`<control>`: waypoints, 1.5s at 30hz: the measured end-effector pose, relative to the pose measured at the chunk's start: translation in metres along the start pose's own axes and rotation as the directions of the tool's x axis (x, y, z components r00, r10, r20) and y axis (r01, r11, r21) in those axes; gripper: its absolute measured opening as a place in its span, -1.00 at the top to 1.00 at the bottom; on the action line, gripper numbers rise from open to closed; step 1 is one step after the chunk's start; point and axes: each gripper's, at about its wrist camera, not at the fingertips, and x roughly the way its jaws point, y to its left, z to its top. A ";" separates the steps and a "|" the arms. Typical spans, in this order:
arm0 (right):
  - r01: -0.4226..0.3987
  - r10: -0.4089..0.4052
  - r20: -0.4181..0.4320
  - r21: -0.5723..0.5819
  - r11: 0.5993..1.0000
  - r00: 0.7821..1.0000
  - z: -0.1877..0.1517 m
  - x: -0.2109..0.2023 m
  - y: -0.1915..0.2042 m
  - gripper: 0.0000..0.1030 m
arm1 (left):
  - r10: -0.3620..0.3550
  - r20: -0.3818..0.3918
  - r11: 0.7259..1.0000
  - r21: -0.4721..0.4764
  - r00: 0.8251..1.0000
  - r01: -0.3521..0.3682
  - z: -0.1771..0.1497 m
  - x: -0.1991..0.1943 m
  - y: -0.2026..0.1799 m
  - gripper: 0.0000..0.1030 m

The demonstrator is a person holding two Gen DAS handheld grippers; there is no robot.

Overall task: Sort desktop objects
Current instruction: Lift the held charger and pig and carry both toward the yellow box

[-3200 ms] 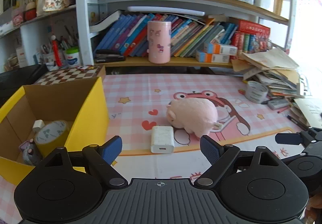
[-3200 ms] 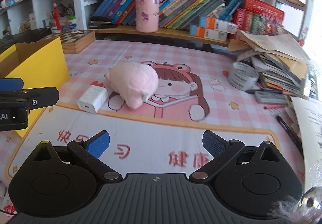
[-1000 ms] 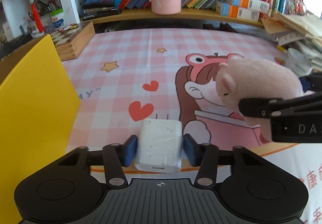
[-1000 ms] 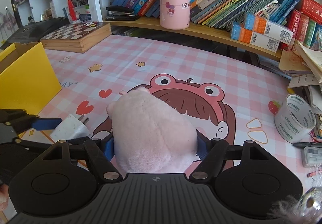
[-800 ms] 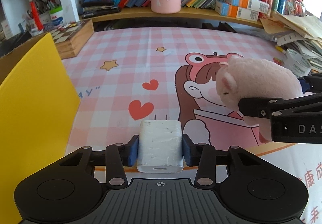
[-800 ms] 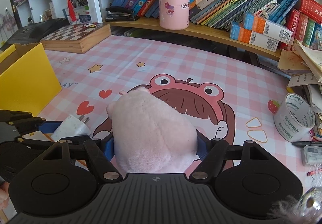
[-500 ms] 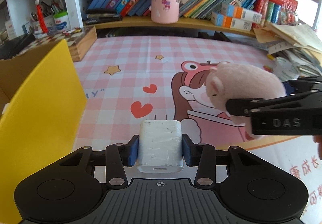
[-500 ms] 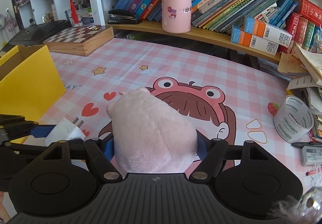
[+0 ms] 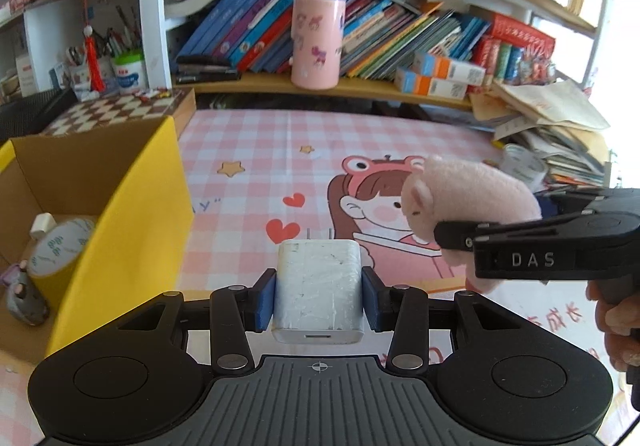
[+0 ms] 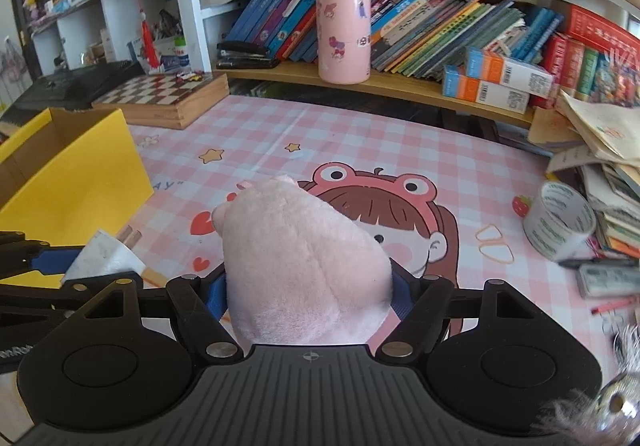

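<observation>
The yellow cardboard box (image 9: 132, 205) is seen open-topped at the far left, with a tape roll (image 9: 56, 250) lying inside. Just right of the box, the white charger (image 9: 318, 286) is clamped in the left gripper (image 9: 318, 300), prongs pointing away, clear of the mat. Farther right of the box, the pink plush pig (image 10: 300, 266) is squeezed in the right gripper (image 10: 310, 296). The left gripper is judged nearer the box, so a leftward carry is called for.

My left gripper (image 9: 319, 298) has its blue pads pressed on both sides of the white charger (image 9: 319, 288), holding it above the pink mat (image 9: 256, 165). My right gripper (image 10: 308, 296), to the charger's right, squeezes the pink plush pig (image 10: 304, 266) at about the same height.
</observation>
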 end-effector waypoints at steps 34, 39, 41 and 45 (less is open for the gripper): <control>0.103 -0.092 -0.114 0.090 0.991 0.989 -0.077 -0.077 0.081 -0.40 | -0.146 0.006 0.988 0.055 0.989 0.145 -0.057 -0.084 0.050 0.19; 0.117 -0.105 -0.118 0.099 0.988 0.987 -0.088 -0.085 0.103 -0.40 | -0.162 -0.005 0.985 0.063 0.987 0.162 -0.067 -0.094 0.064 0.19; 0.124 -0.111 -0.120 0.106 0.987 0.987 -0.092 -0.089 0.111 -0.40 | -0.167 -0.009 0.983 0.070 0.986 0.167 -0.071 -0.097 0.069 0.19; 0.138 -0.123 -0.122 0.128 0.982 0.985 -0.103 -0.096 0.127 -0.40 | -0.184 -0.021 0.979 0.083 0.983 0.185 -0.081 -0.105 0.079 0.19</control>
